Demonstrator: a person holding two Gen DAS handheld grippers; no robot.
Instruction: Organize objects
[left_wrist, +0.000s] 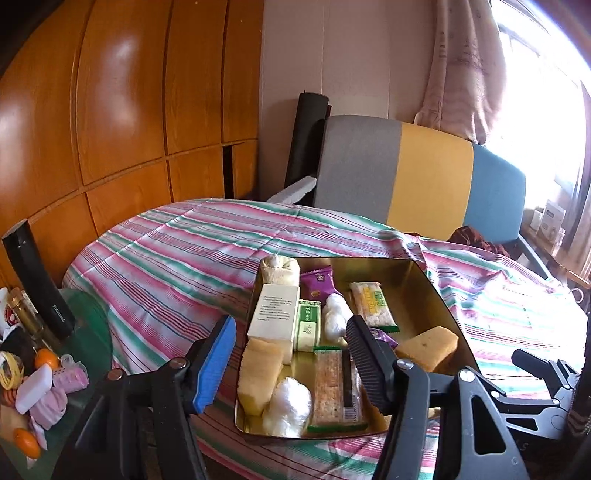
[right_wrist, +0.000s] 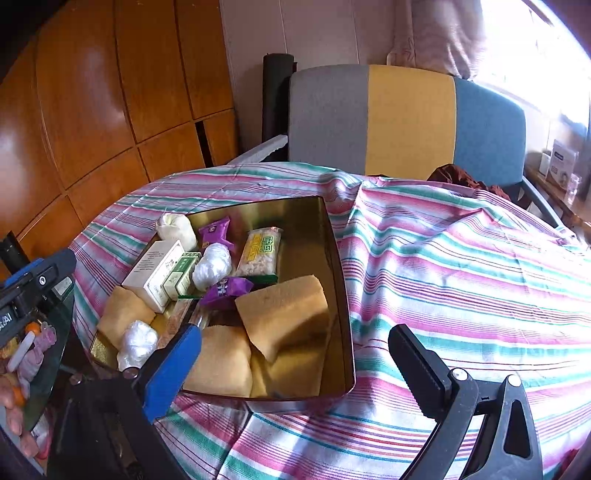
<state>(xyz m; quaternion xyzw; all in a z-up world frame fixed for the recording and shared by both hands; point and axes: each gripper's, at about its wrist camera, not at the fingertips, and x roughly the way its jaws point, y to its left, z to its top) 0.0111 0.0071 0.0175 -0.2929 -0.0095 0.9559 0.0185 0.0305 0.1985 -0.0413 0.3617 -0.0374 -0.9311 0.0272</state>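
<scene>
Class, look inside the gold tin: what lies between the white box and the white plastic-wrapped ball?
A small green box lies between the white box and the wrapped ball, shown in both wrist views.

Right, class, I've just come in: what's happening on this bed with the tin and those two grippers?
A person holds two grippers over a gold tin on a striped bedspread. The tin already holds sponges, a white box, purple snack packets and plastic-wrapped bundles. The left gripper and right gripper both hang open above it, holding nothing. More small things wait on the side table.
</scene>
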